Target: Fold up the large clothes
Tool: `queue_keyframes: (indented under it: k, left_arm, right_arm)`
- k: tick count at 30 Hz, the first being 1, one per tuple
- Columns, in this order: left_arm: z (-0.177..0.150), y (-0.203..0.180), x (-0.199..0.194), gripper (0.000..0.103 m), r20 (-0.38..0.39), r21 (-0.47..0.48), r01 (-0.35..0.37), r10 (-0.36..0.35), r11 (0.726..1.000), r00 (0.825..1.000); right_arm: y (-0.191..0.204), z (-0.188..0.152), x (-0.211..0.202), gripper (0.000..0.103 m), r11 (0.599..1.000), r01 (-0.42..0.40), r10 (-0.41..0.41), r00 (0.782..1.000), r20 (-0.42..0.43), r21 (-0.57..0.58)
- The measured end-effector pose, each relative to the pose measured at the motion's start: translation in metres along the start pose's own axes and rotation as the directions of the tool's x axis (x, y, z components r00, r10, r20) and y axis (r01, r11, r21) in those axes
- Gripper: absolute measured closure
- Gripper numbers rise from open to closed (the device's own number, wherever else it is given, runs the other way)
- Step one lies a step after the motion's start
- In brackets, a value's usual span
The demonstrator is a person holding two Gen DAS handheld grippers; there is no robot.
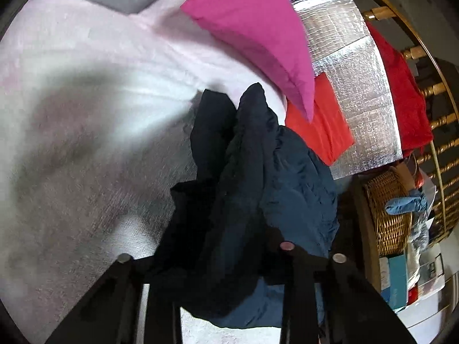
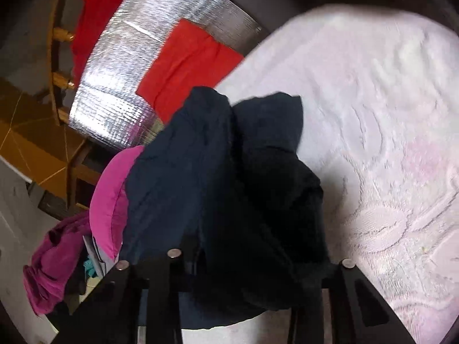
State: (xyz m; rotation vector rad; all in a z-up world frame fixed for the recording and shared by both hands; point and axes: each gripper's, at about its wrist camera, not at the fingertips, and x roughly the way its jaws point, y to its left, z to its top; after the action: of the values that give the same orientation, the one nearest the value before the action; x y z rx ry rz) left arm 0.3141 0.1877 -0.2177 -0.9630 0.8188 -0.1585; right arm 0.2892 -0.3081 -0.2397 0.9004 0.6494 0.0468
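A large dark navy garment (image 1: 258, 172) lies bunched on a pale pink bedspread (image 1: 86, 86). In the left wrist view my left gripper (image 1: 226, 261) is shut on a thick fold of it, and the cloth rises in a heap ahead of the fingers (image 1: 295, 286). In the right wrist view the same navy garment (image 2: 215, 172) fills the middle. My right gripper (image 2: 232, 263) is shut on another bunch of it, over the bedspread (image 2: 373, 114). The cloth hides both pairs of fingertips.
A magenta pillow (image 1: 258, 37) (image 2: 109, 200) lies beside the garment. A folded red cloth (image 1: 324, 126) (image 2: 189, 66) rests on a silver foil mat (image 1: 358, 86). Beyond are a red garment (image 1: 407, 100), a wicker basket (image 1: 387, 212), wooden railing, and a purple garment (image 2: 51, 258).
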Motion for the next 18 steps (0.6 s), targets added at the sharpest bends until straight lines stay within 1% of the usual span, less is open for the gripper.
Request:
queue_keyframes:
  k: [4, 6, 8, 11, 15, 18]
  left_arm:
    - [0.0, -0.006, -0.019, 0.078, 0.01, 0.015, 0.002, -0.002, 1.0, 1.0]
    - [-0.002, -0.008, -0.028, 0.078, 0.009, 0.024, -0.002, 0.002, 1.0, 1.0]
    - [-0.007, -0.007, -0.037, 0.078, -0.007, 0.035, -0.024, 0.025, 0.999, 1.0]
    - [-0.017, 0.001, -0.055, 0.078, -0.031, 0.038, -0.051, 0.052, 0.998, 0.998]
    - [-0.04, 0.013, -0.087, 0.078, -0.053, 0.055, -0.106, 0.109, 0.993, 0.993]
    - [-0.057, 0.025, -0.106, 0.078, -0.052, 0.067, -0.11, 0.114, 0.992, 0.992]
  right_arm:
    - [0.011, -0.003, -0.015, 0.069, 0.999, 0.001, 0.0, 1.0, 0.009, -0.035]
    - [0.008, -0.008, -0.023, 0.069, 1.0, -0.005, 0.005, 1.0, -0.011, -0.02]
    - [-0.001, -0.012, -0.031, 0.069, 1.0, -0.002, 0.002, 0.999, -0.037, -0.008]
    - [-0.002, -0.023, -0.044, 0.069, 1.0, -0.003, 0.003, 0.998, -0.066, -0.004]
    - [-0.008, -0.055, -0.071, 0.07, 1.0, -0.013, 0.015, 0.994, -0.11, 0.021]
    - [-0.018, -0.079, -0.089, 0.07, 0.999, -0.025, 0.028, 0.99, -0.136, 0.022]
